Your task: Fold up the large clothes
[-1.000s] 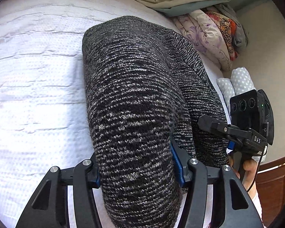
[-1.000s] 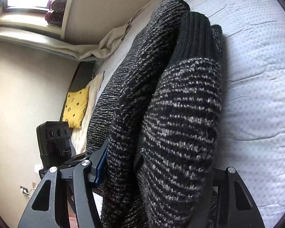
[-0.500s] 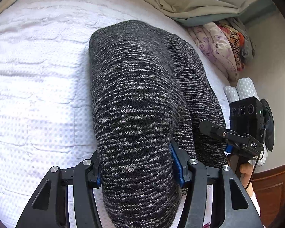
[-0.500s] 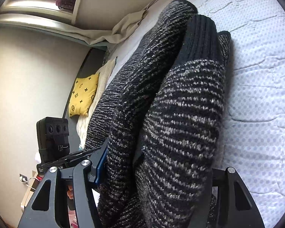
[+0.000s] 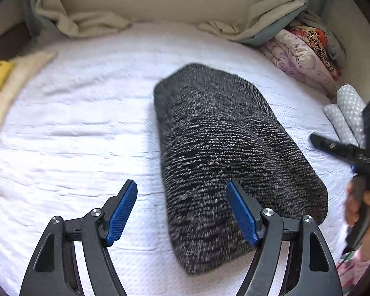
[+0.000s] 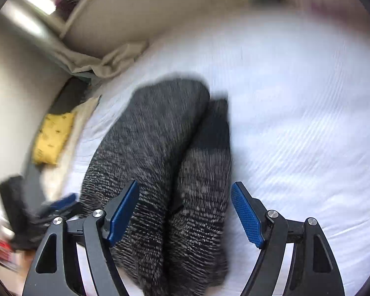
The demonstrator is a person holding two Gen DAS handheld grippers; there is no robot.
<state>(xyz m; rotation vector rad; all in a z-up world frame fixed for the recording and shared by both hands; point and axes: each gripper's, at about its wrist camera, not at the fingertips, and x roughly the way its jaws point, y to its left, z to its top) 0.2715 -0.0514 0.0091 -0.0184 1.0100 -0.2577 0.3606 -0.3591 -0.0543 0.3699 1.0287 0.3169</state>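
Where it lies folded, the knit sweater [image 5: 224, 153] forms a speckled, rounded bundle.

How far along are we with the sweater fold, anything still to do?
Done: the grey knit sweater lies folded into a compact bundle on the white bedspread. In hand: nothing; the left tool and right tool have just been opening, pads clear of the knit. Left: possibly only tidying; the right view is blurred.
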